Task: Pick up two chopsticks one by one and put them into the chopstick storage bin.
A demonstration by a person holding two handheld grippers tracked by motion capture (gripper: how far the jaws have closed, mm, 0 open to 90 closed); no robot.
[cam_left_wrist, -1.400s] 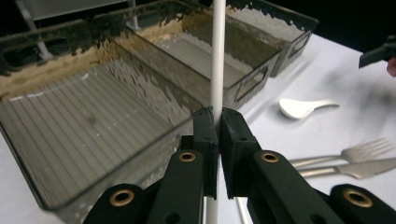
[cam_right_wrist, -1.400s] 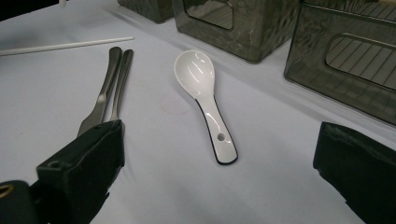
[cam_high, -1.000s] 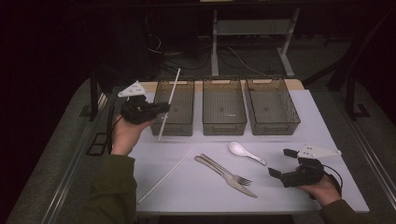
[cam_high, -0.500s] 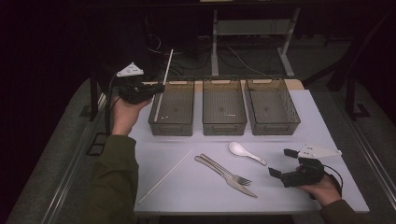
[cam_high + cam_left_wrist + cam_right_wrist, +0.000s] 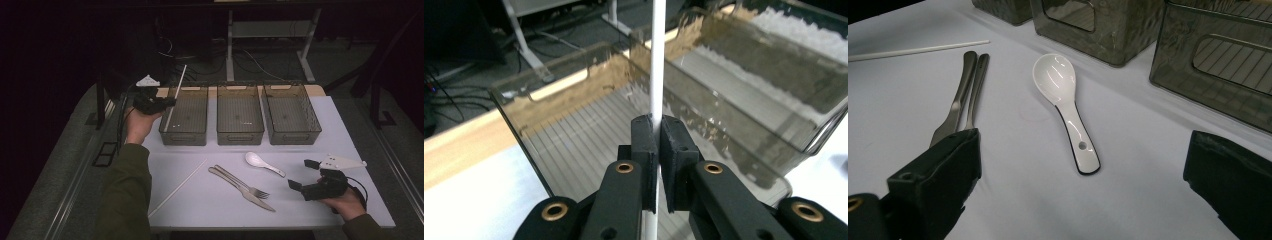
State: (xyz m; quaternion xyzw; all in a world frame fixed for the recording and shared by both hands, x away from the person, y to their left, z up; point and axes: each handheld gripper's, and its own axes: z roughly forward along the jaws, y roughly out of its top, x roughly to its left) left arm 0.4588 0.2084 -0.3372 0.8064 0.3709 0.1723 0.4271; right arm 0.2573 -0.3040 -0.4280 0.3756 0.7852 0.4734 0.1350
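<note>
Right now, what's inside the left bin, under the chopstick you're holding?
The left gripper is shut on the white chopstick above the left bin. The bin's ribbed floor looks bare in the left gripper view. The jaws cover the near part, so that part cannot be checked.

Three grey bins (image 5: 240,116) are standing side by side across the far half of the table (image 5: 350,145), walling it off, with only narrow gaps lying between them. On the near half, a second white chopstick (image 5: 178,187), a knife and fork (image 5: 241,187) and a white spoon (image 5: 263,163) are occupying the middle. Bare tabletop is remaining open at the right edge and between the spoon and the bins.
</note>
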